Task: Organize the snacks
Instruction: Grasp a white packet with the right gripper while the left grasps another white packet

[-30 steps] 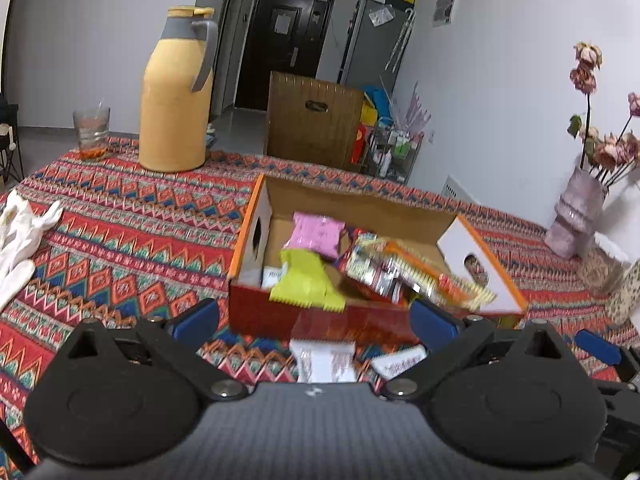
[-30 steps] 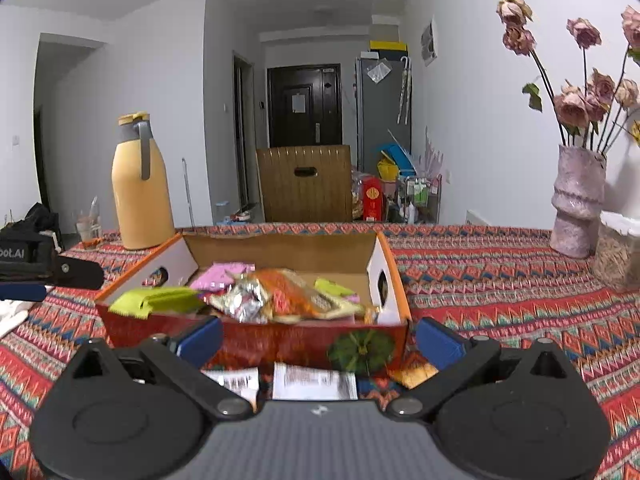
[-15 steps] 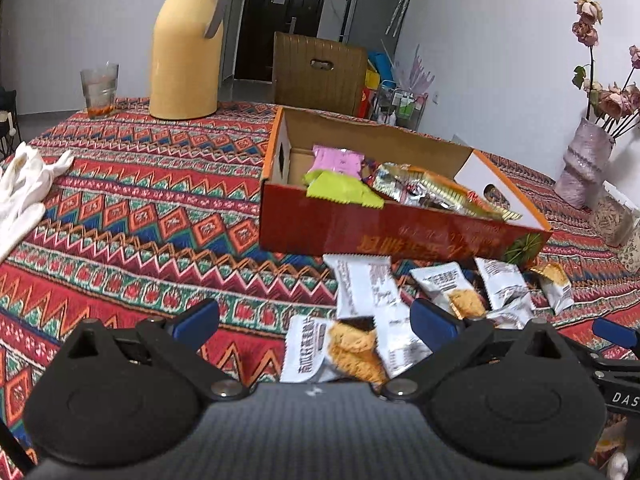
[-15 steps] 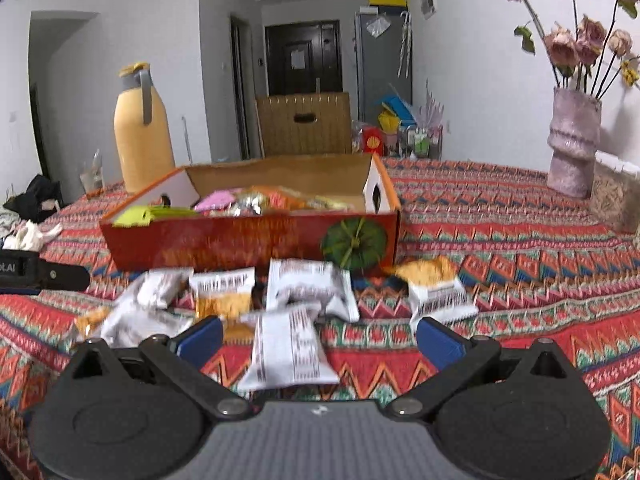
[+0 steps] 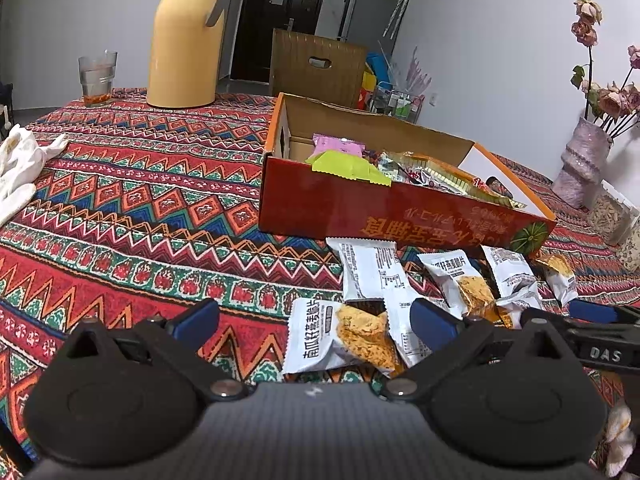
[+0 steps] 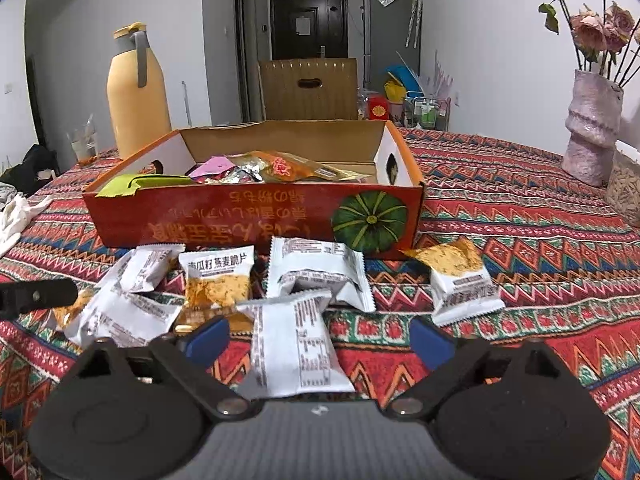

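Observation:
An open red cardboard box (image 5: 360, 210) (image 6: 248, 216) holds several mixed snacks, with a green packet (image 5: 348, 166) over its near wall. Several white snack packets lie on the tablecloth in front of it. My left gripper (image 5: 314, 318) is open and empty, with one white packet (image 5: 340, 336) between its blue fingers. My right gripper (image 6: 320, 338) is open and empty over another white packet (image 6: 296, 348). The right gripper's finger shows at the right of the left wrist view (image 5: 592, 312).
A yellow thermos jug (image 5: 184, 36) and a glass (image 5: 97, 76) stand at the table's far side. A white cloth (image 5: 20, 168) lies at the left edge. A vase of dried roses (image 6: 592, 120) and a woven container (image 6: 624, 192) stand at the right.
Both grippers have pulled back and tilted down from the box. The white packets in front of the box have come into full view between the fingers.

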